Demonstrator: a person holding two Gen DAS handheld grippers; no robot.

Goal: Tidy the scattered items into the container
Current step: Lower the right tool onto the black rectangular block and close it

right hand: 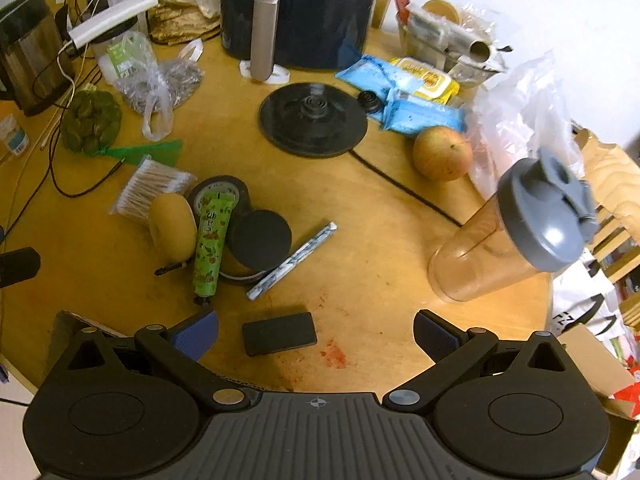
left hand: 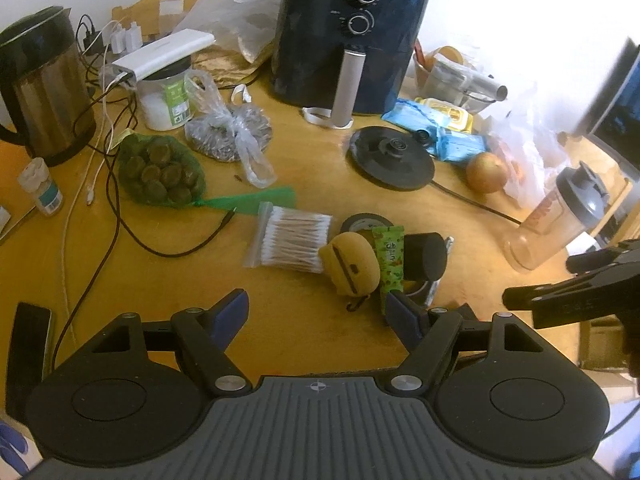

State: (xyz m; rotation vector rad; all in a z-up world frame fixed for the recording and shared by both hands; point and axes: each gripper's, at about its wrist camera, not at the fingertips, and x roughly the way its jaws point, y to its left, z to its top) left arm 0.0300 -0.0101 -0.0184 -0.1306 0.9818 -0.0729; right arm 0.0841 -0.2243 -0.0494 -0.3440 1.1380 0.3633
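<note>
Scattered items sit mid counter (right hand: pixel 360 220): yellow case (right hand: pixel 173 226), green tube (right hand: pixel 210 242), black puck (right hand: pixel 260 240), swab pack (left hand: pixel 292 242), striped stick (right hand: pixel 292 256), all touching or just beside each other. Black pad (right hand: pixel 279 333) lies apart, betw right hand-held gripper (right hand: pixel 316 334) fingers. Both grippers' jaws apart, nothing clamped; left hand-held gripper (left hand: pixel 316 312) near tube end.

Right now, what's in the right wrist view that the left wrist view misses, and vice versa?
Right wrist only: a flat black block just ahead of the open right gripper, and a marbled stick lying in full.
Left wrist only: a dark phone at the left edge, and the air fryer's two dials.
Both: cotton swab pack, yellow pouch, green tube, kettle base, shaker bottle.
</note>
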